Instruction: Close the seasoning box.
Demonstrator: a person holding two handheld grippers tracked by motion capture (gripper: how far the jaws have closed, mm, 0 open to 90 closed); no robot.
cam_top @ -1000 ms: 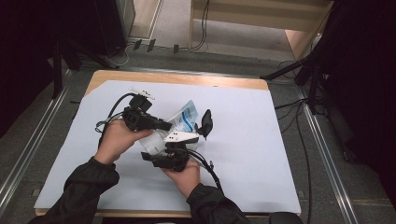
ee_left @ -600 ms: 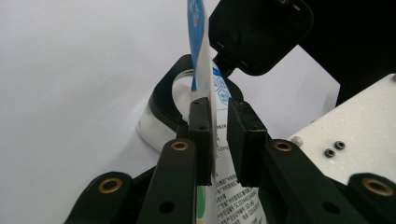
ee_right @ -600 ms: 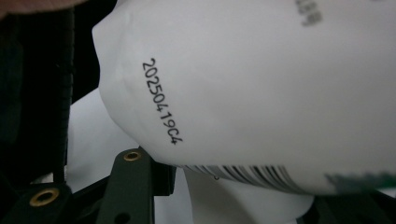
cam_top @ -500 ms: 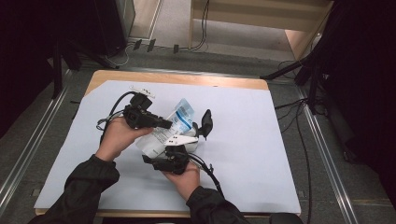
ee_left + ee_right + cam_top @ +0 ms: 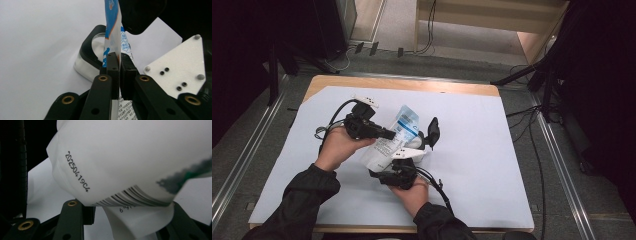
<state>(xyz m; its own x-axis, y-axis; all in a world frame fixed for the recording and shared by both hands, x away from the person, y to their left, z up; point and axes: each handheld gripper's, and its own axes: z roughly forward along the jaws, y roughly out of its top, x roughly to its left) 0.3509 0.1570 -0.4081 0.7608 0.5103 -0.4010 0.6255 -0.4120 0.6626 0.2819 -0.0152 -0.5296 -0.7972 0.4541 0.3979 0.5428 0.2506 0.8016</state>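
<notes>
The left tool (image 5: 384, 134) has just closed and pinches the pouch (image 5: 393, 140) edge, held above the bench (image 5: 492, 165). Right of it, the right tool (image 5: 414, 150) clamps the pouch's lower end, part-open around it.

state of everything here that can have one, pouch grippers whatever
pouch: lifted off the table, tilted, held by both grippers
left gripper: jaws just closed, pinched shut on the pouch's flat edge
right gripper: jaws partly apart, holding the pouch's thick white end
table: covered with a pale sheet, flat
</notes>
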